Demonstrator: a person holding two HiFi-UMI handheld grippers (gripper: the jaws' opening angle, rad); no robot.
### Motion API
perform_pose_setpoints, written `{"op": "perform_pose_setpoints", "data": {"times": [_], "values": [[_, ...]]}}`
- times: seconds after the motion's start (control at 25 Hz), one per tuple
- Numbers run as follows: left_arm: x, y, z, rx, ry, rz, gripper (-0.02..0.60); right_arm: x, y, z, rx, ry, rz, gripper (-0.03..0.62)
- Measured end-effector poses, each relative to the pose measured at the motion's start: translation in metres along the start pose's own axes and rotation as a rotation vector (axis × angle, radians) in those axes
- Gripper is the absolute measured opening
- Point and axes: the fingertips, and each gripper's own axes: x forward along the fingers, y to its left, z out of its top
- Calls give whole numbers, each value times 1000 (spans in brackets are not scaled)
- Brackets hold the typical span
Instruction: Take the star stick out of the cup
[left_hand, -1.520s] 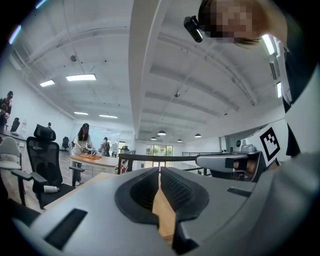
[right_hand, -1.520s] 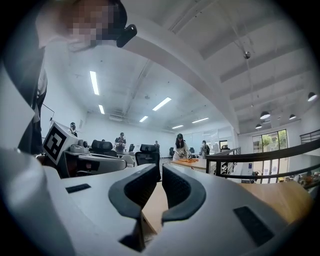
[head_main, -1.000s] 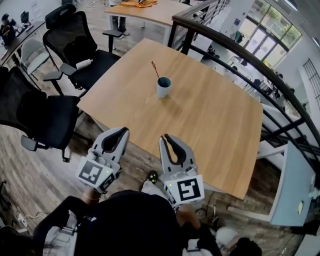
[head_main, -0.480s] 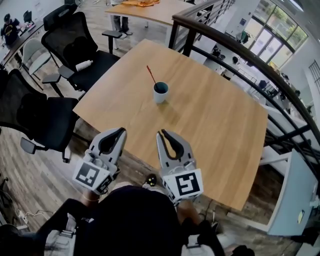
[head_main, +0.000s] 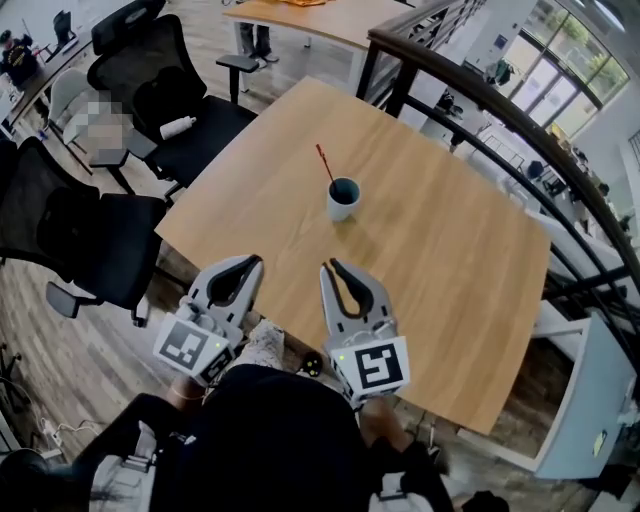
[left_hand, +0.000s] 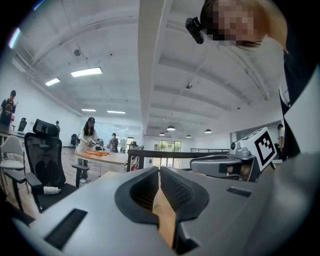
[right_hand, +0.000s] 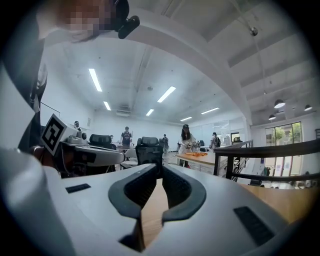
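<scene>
A pale cup (head_main: 343, 199) with a dark inside stands upright near the middle of the wooden table (head_main: 450, 260) in the head view. A thin red stick (head_main: 325, 163) leans out of it toward the upper left; its star end is too small to make out. My left gripper (head_main: 254, 262) hangs shut over the table's near edge, well short of the cup. Close beside it, my right gripper (head_main: 328, 268) is also shut and holds nothing. Both gripper views point up and away, so the left gripper (left_hand: 159, 170) and right gripper (right_hand: 161, 167) show shut jaws but no cup.
Black office chairs (head_main: 160, 95) stand left of the table, one with a white bottle (head_main: 177, 126) on its seat. A dark railing (head_main: 520, 130) runs behind and to the right. A second table (head_main: 330, 20) stands at the back, and people (right_hand: 186, 140) are far off.
The head camera has shifted, so the cup now sits a little lower and to the right in the picture. Both grippers stay shut at the table's near edge.
</scene>
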Motion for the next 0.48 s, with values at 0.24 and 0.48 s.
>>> {"op": "perform_pose_setpoints", "data": {"times": [0.24, 0.48], "values": [[62, 42, 27, 17, -26, -111, 23, 47, -36, 5, -29, 30, -122, 26], [101, 72, 14, 14, 8, -187, 23, 85, -67, -12, -33, 83, -202, 65]]}}
